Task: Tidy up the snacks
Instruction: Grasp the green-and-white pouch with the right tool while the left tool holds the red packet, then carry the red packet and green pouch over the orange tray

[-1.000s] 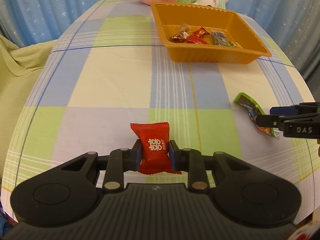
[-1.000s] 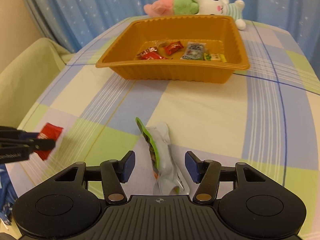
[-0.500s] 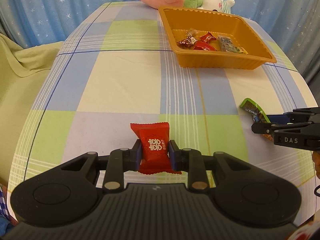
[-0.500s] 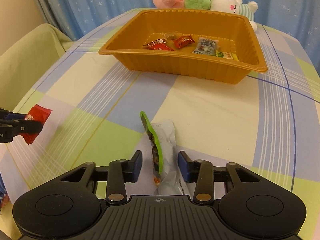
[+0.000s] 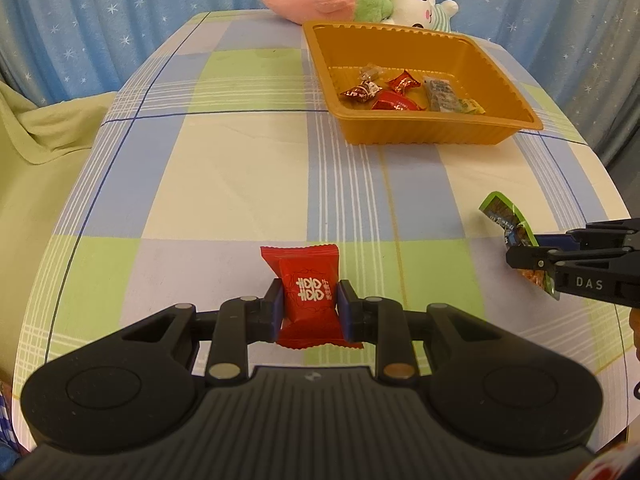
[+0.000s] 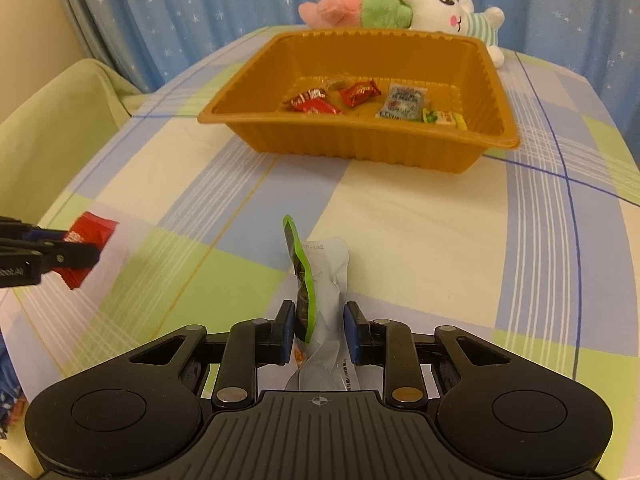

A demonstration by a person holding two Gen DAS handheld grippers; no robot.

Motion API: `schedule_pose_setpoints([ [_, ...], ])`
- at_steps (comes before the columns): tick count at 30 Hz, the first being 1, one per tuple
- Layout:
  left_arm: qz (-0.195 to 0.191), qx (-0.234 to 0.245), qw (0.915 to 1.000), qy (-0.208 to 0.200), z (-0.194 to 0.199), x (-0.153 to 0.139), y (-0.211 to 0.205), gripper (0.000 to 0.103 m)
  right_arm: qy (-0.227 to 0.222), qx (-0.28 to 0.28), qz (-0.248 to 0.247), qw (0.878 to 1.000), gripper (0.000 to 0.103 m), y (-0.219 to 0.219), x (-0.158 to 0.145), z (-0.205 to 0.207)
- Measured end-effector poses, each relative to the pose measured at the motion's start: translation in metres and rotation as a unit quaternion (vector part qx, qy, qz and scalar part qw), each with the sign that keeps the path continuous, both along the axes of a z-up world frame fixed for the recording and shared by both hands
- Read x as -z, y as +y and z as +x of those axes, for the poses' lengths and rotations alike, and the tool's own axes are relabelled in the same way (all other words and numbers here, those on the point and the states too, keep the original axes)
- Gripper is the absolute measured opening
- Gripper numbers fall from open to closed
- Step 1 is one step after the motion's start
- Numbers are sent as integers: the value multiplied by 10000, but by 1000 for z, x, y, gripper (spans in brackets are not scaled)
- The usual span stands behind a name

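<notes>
Left gripper (image 5: pixel 310 306) clamps red candy (image 5: pixel 307 294) near table's (image 5: pixel 224 184) front edge. Right gripper (image 6: pixel 319 332) jaws closing on green pouch (image 6: pixel 320 280), pads touching both sides. Bare cloth runs clear to the tray (image 6: pixel 360 148) at far edge.

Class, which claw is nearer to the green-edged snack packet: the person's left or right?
Right. The right claw has the green-edged snack packet between its closing jaws, while the left claw sits apart across the tablecloth, clamped on the red candy.
</notes>
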State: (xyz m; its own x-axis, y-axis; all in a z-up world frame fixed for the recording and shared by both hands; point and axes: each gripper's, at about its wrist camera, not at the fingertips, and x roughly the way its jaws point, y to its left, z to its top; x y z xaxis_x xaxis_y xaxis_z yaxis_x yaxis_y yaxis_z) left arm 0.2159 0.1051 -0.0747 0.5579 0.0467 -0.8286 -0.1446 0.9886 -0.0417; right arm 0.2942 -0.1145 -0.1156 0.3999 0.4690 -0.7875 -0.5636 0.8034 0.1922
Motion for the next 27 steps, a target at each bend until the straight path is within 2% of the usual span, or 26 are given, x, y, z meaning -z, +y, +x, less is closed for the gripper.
schedule_pose_setpoints([
  [12, -38, 266, 9992, -310, 25, -22, -6, 25, -36, 218, 376, 9990, 27, -11, -31, 11],
  [27, 110, 546, 9948, -855, 87, -64, -8, 25, -460, 544, 734, 9947, 27, -24, -78, 65],
])
